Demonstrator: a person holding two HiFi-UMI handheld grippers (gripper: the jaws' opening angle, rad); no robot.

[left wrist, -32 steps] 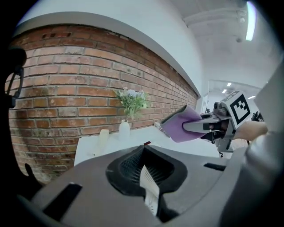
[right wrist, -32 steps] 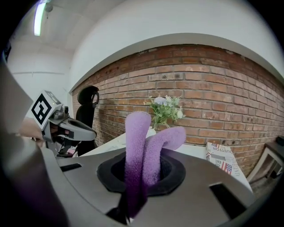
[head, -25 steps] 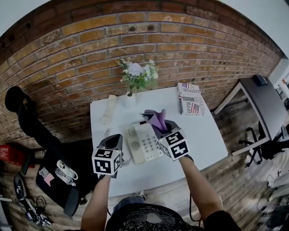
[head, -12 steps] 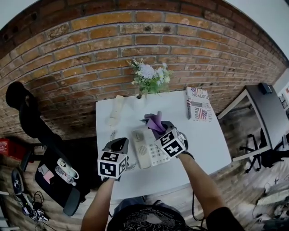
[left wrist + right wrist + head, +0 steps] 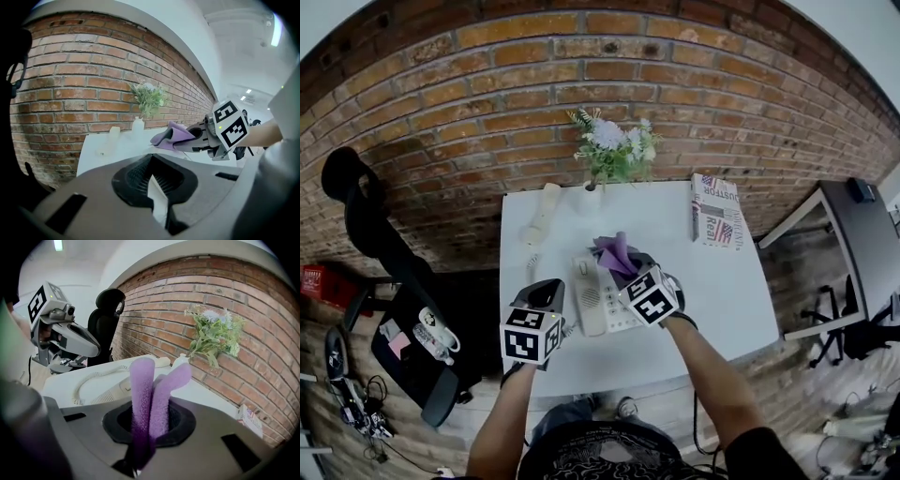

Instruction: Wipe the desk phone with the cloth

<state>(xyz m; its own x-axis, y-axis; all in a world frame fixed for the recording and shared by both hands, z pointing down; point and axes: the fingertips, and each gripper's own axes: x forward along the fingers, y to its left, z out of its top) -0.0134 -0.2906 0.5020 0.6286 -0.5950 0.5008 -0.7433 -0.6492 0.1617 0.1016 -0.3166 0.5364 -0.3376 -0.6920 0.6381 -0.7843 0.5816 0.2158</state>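
A cream desk phone [image 5: 589, 298] sits mid-table, its handset [image 5: 541, 214] lying off the base at the back left. My right gripper [image 5: 625, 265] is over the phone's right side, shut on a folded purple cloth [image 5: 612, 249] that sticks up between its jaws [image 5: 149, 394]. In the right gripper view the phone base [image 5: 108, 391] and coiled cord [image 5: 86, 379] lie just ahead. My left gripper [image 5: 546, 294] hovers at the phone's left edge, its jaws a narrow gap apart with nothing between them [image 5: 152, 177]. From it I see the cloth [image 5: 169, 136] and right gripper [image 5: 201, 137].
A small vase of flowers [image 5: 609, 155] stands at the back of the white table [image 5: 722, 300] against the brick wall. A folded newspaper [image 5: 715, 211] lies at the back right. A black office chair [image 5: 370, 234] stands left of the table, a dark desk [image 5: 862, 244] at right.
The right gripper with the cloth has shifted slightly left over the phone. The left gripper has kept its place beside the phone's left edge.
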